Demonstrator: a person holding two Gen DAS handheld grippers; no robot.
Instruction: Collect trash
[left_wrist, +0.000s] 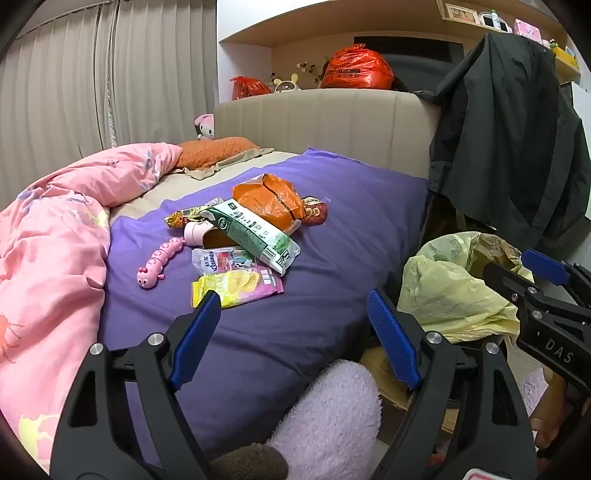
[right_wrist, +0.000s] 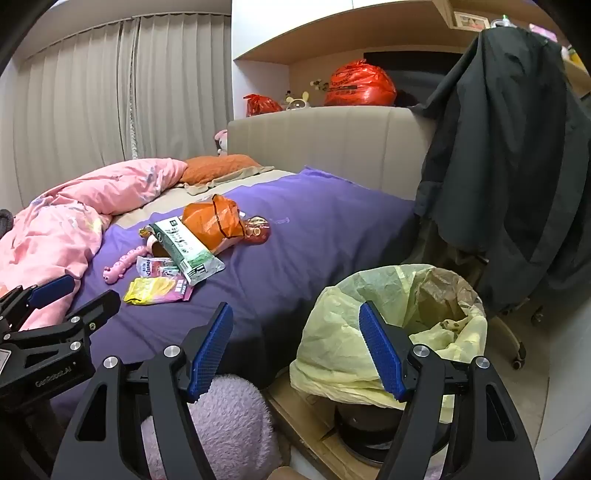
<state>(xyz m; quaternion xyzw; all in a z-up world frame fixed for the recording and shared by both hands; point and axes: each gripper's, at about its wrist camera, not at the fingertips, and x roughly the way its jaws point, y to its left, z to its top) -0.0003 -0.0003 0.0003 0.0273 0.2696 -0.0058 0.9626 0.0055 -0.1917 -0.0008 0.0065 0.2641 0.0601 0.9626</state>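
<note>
A pile of trash lies on the purple blanket (left_wrist: 314, 295): an orange bag (left_wrist: 269, 199), a green and white packet (left_wrist: 255, 232), a yellow and pink chip packet (left_wrist: 240, 284), a small white wrapper (left_wrist: 221, 260), a dark red wrapper (left_wrist: 316, 212) and a pink cup (left_wrist: 195, 232). The pile also shows in the right wrist view (right_wrist: 192, 247). My left gripper (left_wrist: 295, 325) is open and empty, just short of the chip packet. My right gripper (right_wrist: 295, 332) is open and empty beside the bin lined with a yellow bag (right_wrist: 399, 325), which also shows in the left wrist view (left_wrist: 454, 288).
A pink caterpillar toy (left_wrist: 159, 262) lies left of the pile. A pink duvet (left_wrist: 55, 240) is bunched at the left. A dark jacket (left_wrist: 509, 140) hangs on a chair at the right. A fluffy lilac thing (left_wrist: 328, 417) lies below the grippers. Cardboard (right_wrist: 306, 424) lies under the bin.
</note>
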